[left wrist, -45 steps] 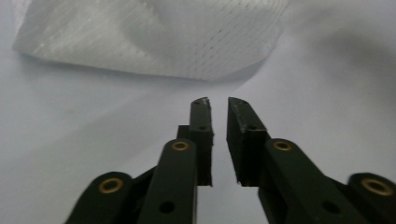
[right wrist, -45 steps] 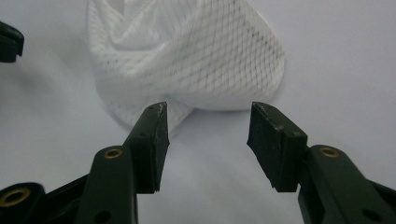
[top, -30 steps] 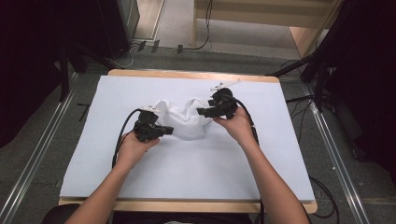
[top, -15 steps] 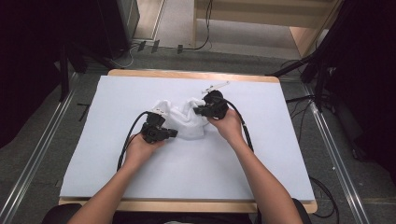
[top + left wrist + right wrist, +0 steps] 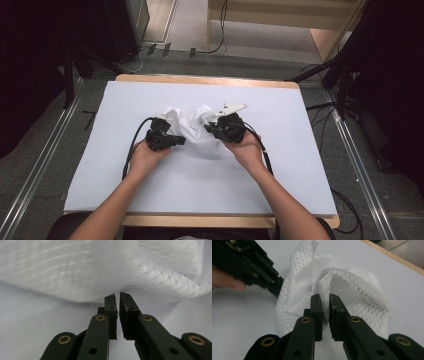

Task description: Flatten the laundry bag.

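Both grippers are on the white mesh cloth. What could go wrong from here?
1. The left gripper pinches only the thin edge of the mesh cloth; it may slip out when pulled.
2. The right gripper clamps a bunched fold, so it may lift several layers, leaving the cloth crumpled.

The high view looks forward and down over the whole white surface (image 5: 280,190) from above the person's side. Each gripper view rides low along its own jaws — very close to the mesh cloth (image 5: 352,290), which all three views share.
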### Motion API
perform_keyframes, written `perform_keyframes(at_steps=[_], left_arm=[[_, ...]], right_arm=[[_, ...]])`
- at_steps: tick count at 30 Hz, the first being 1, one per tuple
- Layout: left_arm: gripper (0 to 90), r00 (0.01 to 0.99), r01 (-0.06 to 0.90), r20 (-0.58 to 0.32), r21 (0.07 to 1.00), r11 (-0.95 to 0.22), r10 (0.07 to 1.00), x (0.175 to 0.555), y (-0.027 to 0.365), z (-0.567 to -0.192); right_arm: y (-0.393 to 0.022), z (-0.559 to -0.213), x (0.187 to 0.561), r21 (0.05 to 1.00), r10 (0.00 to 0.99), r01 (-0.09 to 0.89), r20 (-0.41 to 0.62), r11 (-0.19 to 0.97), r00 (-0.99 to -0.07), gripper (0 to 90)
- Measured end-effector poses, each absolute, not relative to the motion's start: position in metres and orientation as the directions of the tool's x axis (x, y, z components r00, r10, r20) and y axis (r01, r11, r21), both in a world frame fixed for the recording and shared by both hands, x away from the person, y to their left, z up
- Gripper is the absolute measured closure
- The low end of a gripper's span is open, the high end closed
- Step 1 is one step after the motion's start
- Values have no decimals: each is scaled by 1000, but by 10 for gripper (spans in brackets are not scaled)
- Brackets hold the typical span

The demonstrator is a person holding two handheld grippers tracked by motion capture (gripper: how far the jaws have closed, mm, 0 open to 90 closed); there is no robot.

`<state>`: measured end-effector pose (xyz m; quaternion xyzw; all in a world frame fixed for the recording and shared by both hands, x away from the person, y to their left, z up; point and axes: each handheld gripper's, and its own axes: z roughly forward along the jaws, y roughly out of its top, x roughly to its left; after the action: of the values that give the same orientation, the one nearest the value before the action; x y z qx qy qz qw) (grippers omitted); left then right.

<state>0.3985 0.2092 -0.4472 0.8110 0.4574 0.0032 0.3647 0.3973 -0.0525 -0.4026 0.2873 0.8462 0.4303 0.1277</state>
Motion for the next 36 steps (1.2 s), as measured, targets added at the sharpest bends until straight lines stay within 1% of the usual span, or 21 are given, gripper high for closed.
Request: perform_keyframes(at_steps=[2, 3, 4, 5, 7, 8, 9, 11, 17, 21, 23, 28, 29, 32, 33, 35, 36], left_arm=[[843, 577, 740, -329, 597, -310, 748, 398, 215, -443], [834, 571, 742, -344, 605, -289, 745, 396, 226, -435], [828, 571, 742, -344, 605, -289, 745, 396, 226, -435], [821, 563, 741, -329, 607, -287, 758, 394, 236, -428], [817, 558, 741, -325, 610, -282, 764, 393, 240, -425], [817, 543, 740, -309, 616, -271, 781, 390, 249, -420], [816, 543, 740, -309, 616, -271, 781, 390, 249, -420], [813, 522, 745, -311, 620, -246, 794, 389, 263, -415], [785, 490, 741, -316, 642, -197, 812, 387, 286, -404], [775, 479, 742, -323, 645, -181, 816, 386, 294, -400], [759, 478, 742, -329, 647, -175, 814, 384, 297, -399], [712, 494, 738, -335, 650, -183, 802, 385, 293, -401], [712, 497, 739, -338, 648, -185, 800, 385, 290, -402], [704, 519, 737, -324, 638, -222, 791, 386, 280, -405], [704, 521, 738, -325, 636, -226, 789, 386, 278, -406], [703, 528, 738, -323, 632, -236, 786, 387, 275, -407], [702, 528, 738, -323, 632, -236, 786, 387, 275, -407]], right_arm=[[-53, -403, 395, 802, 594, 373, 28, 467, -804, 842], [-52, -404, 390, 803, 585, 365, 25, 471, -810, 838], [-52, -404, 390, 803, 585, 365, 25, 471, -810, 838], [-49, -405, 385, 803, 575, 357, 22, 477, -818, 833], [-47, -405, 383, 803, 567, 356, 27, 478, -823, 829], [-40, -408, 377, 797, 547, 351, 31, 492, -837, 826], [-37, -409, 376, 793, 540, 346, 26, 501, -841, 827], [-30, -413, 372, 785, 525, 344, 28, 515, -851, 828], [-15, -426, 367, 767, 486, 372, 90, 522, -869, 830], [-8, -432, 362, 749, 463, 382, 114, 542, -879, 826], [-2, -437, 354, 742, 442, 376, 120, 555, -889, 824], [3, -443, 346, 719, 425, 402, 164, 566, -890, 818], [3, -443, 344, 721, 417, 398, 165, 567, -894, 810], [2, -434, 337, 729, 405, 389, 167, 563, -899, 682], [0, -431, 337, 731, 405, 392, 173, 558, -898, 622], [-6, -423, 337, 733, 411, 404, 185, 547, -892, 580], [-6, -423, 337, 733, 411, 404, 185, 547, -892, 580]])
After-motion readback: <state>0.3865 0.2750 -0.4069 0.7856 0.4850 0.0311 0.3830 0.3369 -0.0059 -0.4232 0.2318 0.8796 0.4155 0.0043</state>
